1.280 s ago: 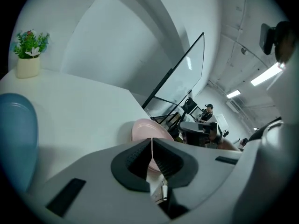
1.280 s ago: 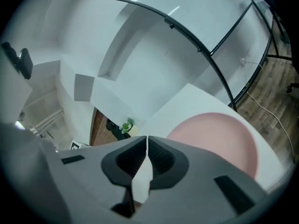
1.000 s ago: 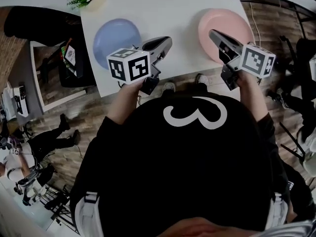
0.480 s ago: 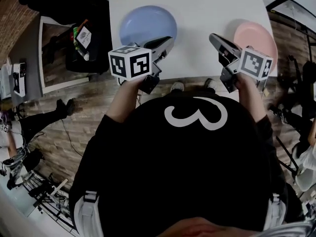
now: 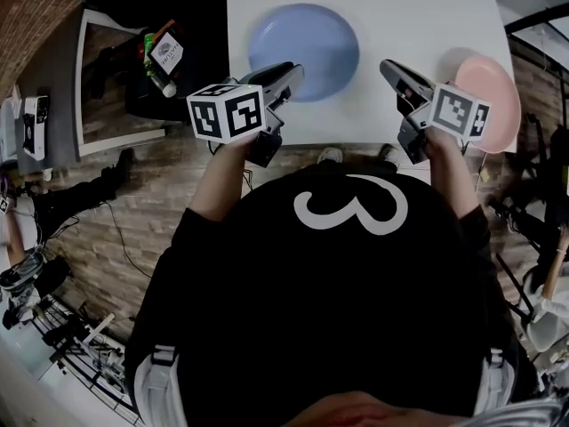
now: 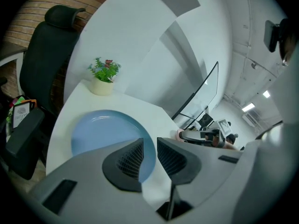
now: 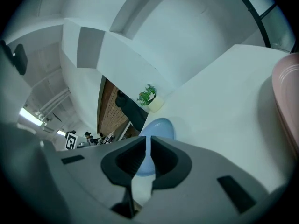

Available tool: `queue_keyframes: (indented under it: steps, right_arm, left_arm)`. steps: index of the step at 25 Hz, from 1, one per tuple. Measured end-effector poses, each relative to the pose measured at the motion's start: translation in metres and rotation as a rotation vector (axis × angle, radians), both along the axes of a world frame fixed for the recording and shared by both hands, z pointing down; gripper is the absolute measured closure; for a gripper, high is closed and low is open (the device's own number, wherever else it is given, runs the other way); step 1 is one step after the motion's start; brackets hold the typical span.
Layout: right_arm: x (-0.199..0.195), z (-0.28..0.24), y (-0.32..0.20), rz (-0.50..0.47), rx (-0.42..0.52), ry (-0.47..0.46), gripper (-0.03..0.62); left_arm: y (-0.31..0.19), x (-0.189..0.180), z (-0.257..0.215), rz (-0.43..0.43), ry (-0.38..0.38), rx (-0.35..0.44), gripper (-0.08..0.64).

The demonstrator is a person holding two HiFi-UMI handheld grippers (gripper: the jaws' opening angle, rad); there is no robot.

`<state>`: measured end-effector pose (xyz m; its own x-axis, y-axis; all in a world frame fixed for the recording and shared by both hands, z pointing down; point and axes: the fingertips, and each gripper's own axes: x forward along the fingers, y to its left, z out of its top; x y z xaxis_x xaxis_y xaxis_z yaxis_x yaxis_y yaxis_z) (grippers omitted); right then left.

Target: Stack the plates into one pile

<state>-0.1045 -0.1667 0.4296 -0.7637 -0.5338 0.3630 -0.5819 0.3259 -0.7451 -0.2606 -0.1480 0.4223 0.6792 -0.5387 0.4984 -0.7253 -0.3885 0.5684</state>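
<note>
**White tabletop** [image 5: 418, 16]: seen from above, it carries both plates.

**Black office chair** [image 6: 46, 50]: it stands beside the left side of the tabletop.

**Blue plate** [image 5: 304, 50]: it lies flat towards the left of the tabletop.

**Pink plate** [image 5: 494, 96]: it lies flat at the near right corner, well apart from the blue plate. The two are not yet in one pile.

**Left claw** [image 5: 292, 69]: it is held over the near edge of the tabletop and points at the near rim of the blue plate. Its jaws have just been opening and now stand a little apart. They are released, with nothing gripped between them; only the plate shows beyond the gap.

**Right claw** [image 5: 388, 66]: it is held over the near edge, between the two plates. Its jaws are clenched to a thin slit and hold nothing.

**Small potted plant** [image 6: 103, 76]: it sits at the far edge of the tabletop, beyond the blue plate.
</note>
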Motion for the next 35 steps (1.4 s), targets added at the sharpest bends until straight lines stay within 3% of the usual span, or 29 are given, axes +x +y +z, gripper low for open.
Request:
queue_keyframes:
  steps: [10, 13, 20, 31, 35]
  right_arm:
    - [-0.014, 0.032, -0.001, -0.022, -0.051, 0.083, 0.557]
    - [-0.022, 0.041, -0.005, -0.043, -0.058, 0.08, 0.462]
    - [-0.031, 0.069, -0.006, -0.026, -0.124, 0.131, 0.457]
    - [-0.036, 0.102, -0.009, -0.004, -0.199, 0.201, 0.459]
    - [-0.039, 0.109, -0.011, 0.005, -0.221, 0.217, 0.487]
  left_arm:
    - [-0.001, -0.049, 0.029, -0.144, 0.006, -0.069, 0.437]
    - [-0.005, -0.064, 0.041, -0.186, -0.007, -0.085, 0.427]
    - [-0.001, -0.095, 0.071, -0.269, -0.041, -0.152, 0.403]
    - [-0.006, -0.106, 0.099, -0.29, -0.062, -0.223, 0.405]
    - [-0.008, -0.105, 0.103, -0.287, -0.053, -0.231, 0.405]
